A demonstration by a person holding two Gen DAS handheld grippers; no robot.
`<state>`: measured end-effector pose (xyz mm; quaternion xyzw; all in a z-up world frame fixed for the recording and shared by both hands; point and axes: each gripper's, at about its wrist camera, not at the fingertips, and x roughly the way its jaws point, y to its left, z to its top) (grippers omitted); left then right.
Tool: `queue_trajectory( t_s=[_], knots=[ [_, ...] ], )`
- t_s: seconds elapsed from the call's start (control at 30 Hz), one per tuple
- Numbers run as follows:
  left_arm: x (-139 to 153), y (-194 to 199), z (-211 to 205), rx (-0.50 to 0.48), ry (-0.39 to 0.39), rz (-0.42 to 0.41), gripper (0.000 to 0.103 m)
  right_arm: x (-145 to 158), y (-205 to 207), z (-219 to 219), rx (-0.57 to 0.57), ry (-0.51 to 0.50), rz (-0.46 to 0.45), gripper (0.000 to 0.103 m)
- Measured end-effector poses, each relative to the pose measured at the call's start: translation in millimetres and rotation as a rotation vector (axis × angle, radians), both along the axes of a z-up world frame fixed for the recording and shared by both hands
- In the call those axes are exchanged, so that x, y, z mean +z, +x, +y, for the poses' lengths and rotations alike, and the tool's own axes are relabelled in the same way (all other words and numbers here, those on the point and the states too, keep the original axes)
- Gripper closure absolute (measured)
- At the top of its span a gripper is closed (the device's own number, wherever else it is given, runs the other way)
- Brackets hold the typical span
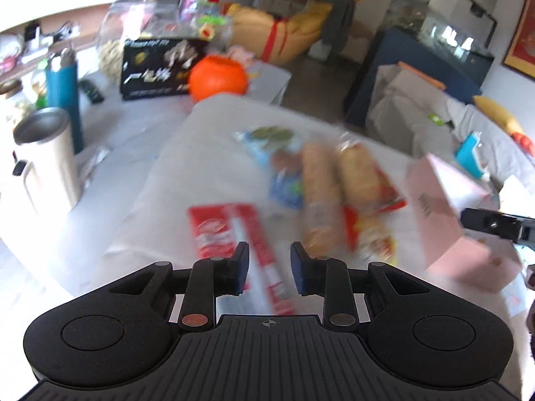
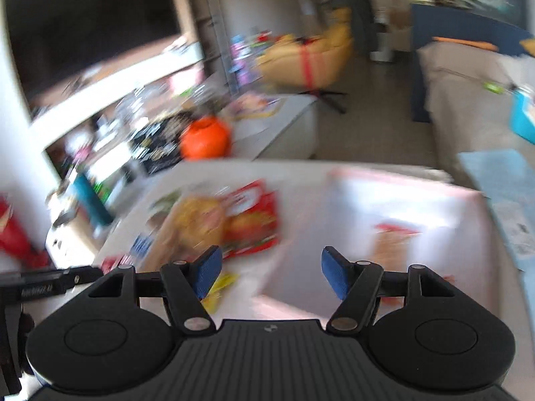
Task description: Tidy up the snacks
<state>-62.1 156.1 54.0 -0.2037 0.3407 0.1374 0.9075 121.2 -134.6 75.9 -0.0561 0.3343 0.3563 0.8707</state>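
Snacks lie on a white-covered table [image 1: 160,207]. A red and silver packet [image 1: 234,234] lies just ahead of my left gripper [image 1: 269,264], which is open and empty above its near end. Two clear-wrapped bread rolls [image 1: 322,193] lie on a red packet [image 1: 378,234], next to a blue packet [image 1: 277,167]. A pink box [image 1: 448,214] stands at the right. My right gripper [image 2: 271,272] is open and empty above the table, with the pink box [image 2: 401,207] ahead on the right and the rolls [image 2: 194,220] and red packet [image 2: 254,220] on the left. Both views are blurred.
At the table's left stand a steel-rimmed white mug [image 1: 46,153] and a teal bottle [image 1: 63,90]. An orange pumpkin bucket [image 1: 217,77] and a black box [image 1: 157,67] sit behind. The other gripper's tip [image 1: 495,224] shows at the right edge.
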Motion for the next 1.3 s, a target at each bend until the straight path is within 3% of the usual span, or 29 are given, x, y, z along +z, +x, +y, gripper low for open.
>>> queue_trajectory(
  t_s=[0.17, 0.3, 0.43, 0.6, 0.73, 0.9, 0.97, 1.13, 1.2, 1.3],
  knots=[
    [2, -5, 8, 0.008, 0.03, -0.045, 0.072, -21, -25, 62, 0.139, -0.03, 0.01, 0.037],
    [-3, -5, 5, -0.044, 0.017, -0.089, 0.072, -39, -25, 83, 0.117, -0.01, 0.064, 0.037],
    [-14, -6, 13, -0.048, -0.025, -0.098, 0.072, -43, -24, 94, 0.094, -0.042, 0.016, 0.037],
    [-18, -13, 31, 0.014, -0.056, -0.13, 0.072, -39, -27, 99, 0.127, -0.003, 0.089, 0.037],
    [-21, -21, 51, 0.068, -0.067, -0.131, 0.072, -40, -47, 118, 0.195, -0.018, 0.069, 0.037],
    [-26, -31, 67, 0.106, -0.089, -0.125, 0.072, -43, -59, 147, 0.27, -0.007, 0.129, 0.037],
    [-27, -33, 70, 0.104, -0.091, -0.121, 0.072, -43, -65, 153, 0.25, -0.027, 0.073, 0.037],
    [-27, -35, 70, 0.084, -0.097, -0.13, 0.072, -26, -73, 146, 0.148, -0.043, -0.199, 0.033],
    [-25, -33, 66, 0.067, -0.104, -0.138, 0.072, -21, -51, 143, 0.088, -0.044, -0.202, 0.024],
    [-21, -28, 52, 0.001, -0.109, -0.148, 0.073, -25, -1, 139, -0.03, -0.029, -0.117, 0.024]
  ],
)
